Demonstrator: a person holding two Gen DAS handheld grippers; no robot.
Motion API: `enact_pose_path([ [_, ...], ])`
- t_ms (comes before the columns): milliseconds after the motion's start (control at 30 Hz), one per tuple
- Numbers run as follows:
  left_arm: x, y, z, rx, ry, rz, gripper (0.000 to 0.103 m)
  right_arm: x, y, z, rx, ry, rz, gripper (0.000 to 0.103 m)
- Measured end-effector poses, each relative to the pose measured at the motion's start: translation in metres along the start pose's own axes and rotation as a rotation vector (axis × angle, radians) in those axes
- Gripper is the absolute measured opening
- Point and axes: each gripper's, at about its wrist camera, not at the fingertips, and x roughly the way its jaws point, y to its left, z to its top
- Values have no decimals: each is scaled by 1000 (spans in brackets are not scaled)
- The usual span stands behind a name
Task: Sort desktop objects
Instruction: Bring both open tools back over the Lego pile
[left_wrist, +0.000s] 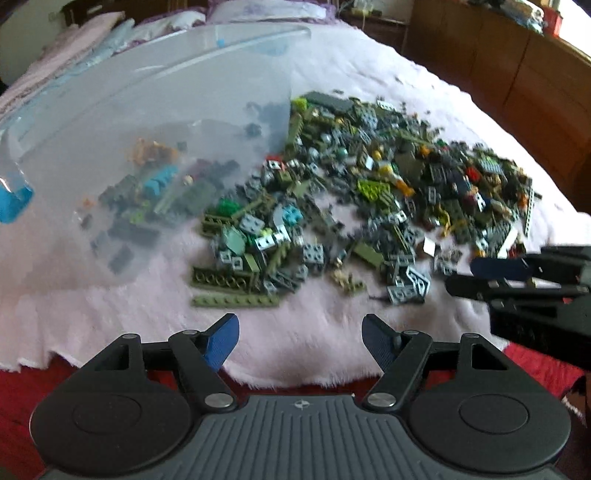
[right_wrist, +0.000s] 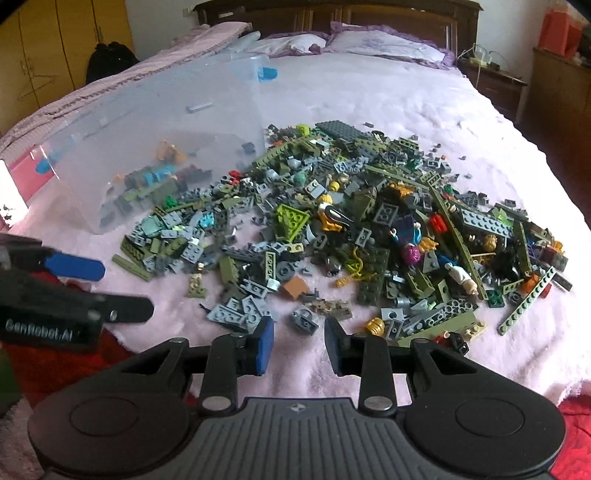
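A big pile of small building bricks (left_wrist: 369, 192), mostly green and grey, lies spread on a pink fluffy blanket (left_wrist: 317, 343); it also shows in the right wrist view (right_wrist: 354, 229). A clear plastic bin (left_wrist: 147, 155) lies tipped on its side at the left with some bricks inside; the right wrist view shows it too (right_wrist: 155, 147). My left gripper (left_wrist: 300, 332) is open and empty, hovering at the pile's near edge. My right gripper (right_wrist: 299, 336) is open and empty just short of a grey brick (right_wrist: 305, 318). Each gripper shows in the other's view: the right gripper (left_wrist: 476, 277), the left gripper (right_wrist: 110, 288).
The blanket covers a bed with pillows (right_wrist: 384, 44) at the far end. A wooden cabinet (left_wrist: 517, 62) runs along the right side. Red cloth (left_wrist: 37, 384) lies under the blanket's near edge. A long green beam (left_wrist: 236, 301) lies closest to my left gripper.
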Motion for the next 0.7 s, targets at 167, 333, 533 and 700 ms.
enact_pose_path([
  [167, 6, -2, -5, 16, 14, 1, 73, 13, 2, 1, -44, 1, -19, 32],
  [333, 7, -3, -4, 22, 19, 6, 73, 13, 3, -2, -51, 11, -20, 9],
  [533, 11, -11, -1, 48, -2, -16, 69, -4, 7, -13, -64, 22, -2, 9],
  [700, 26, -17, 5, 52, -12, -44, 23, -4, 8, -16, -67, 18, -7, 10],
])
